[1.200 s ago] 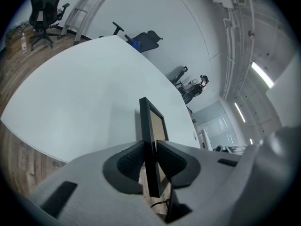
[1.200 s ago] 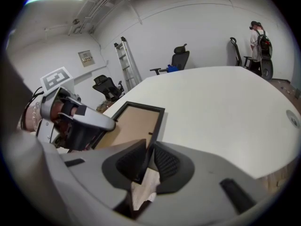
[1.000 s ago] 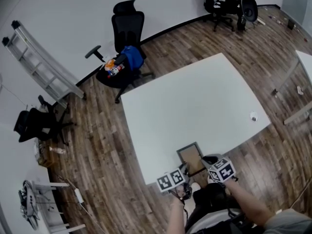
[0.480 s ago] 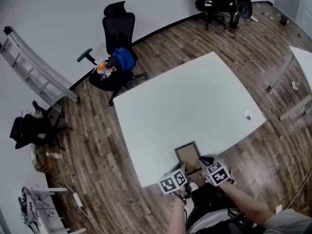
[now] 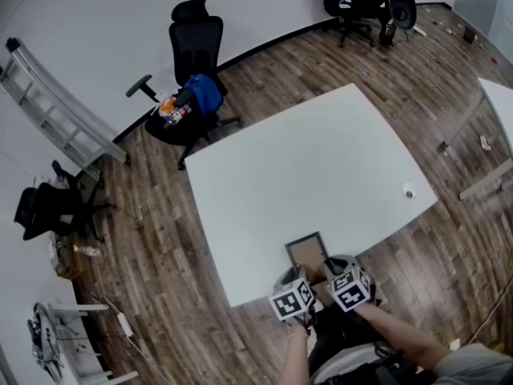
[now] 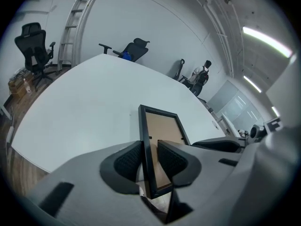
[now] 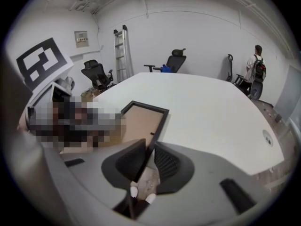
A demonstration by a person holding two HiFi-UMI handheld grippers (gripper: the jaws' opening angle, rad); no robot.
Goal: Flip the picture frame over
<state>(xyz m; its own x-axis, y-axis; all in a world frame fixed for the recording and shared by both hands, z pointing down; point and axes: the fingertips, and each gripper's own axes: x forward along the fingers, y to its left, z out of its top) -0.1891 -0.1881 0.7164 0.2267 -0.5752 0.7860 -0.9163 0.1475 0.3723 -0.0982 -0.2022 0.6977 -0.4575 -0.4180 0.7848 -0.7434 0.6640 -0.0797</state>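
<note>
Sitting at the near edge of the white surface (image 5: 304, 151), the picture frame (image 5: 307, 251) has its brown backing board facing up w/ a black rim round it. Its near end pokes out past the surface's edge, and both gripper views show wood floor below that end. The left hand-held gripper (image 5: 298, 277) is at the frame's near left side and the right hand-held gripper (image 5: 330, 268) at its near right side, marker cubes up, w/ a forearm behind each. In the left gripper view the frame's (image 6: 162, 126) left rim runs btwn the jaws of the left hand-held gripper (image 6: 149, 147). The jaws are opening: the left pad is against the rim's outer face, and a thin gap shows btwn the rim and the right pad. In the right gripper view the right hand-held gripper (image 7: 148, 149) is clamped on the frame's (image 7: 141, 121) right rim, pads tight on both sides. Can't tell if the frame lies flat or is a bit raised. A small white round item (image 5: 409, 189) lies near the surface's right edge, well apart from the frame. Beyond the far left corner stands a black office chair (image 5: 195, 46) w/ a blue bag on its seat. A ladder (image 5: 56, 107) leans on the wall farther left.
</note>
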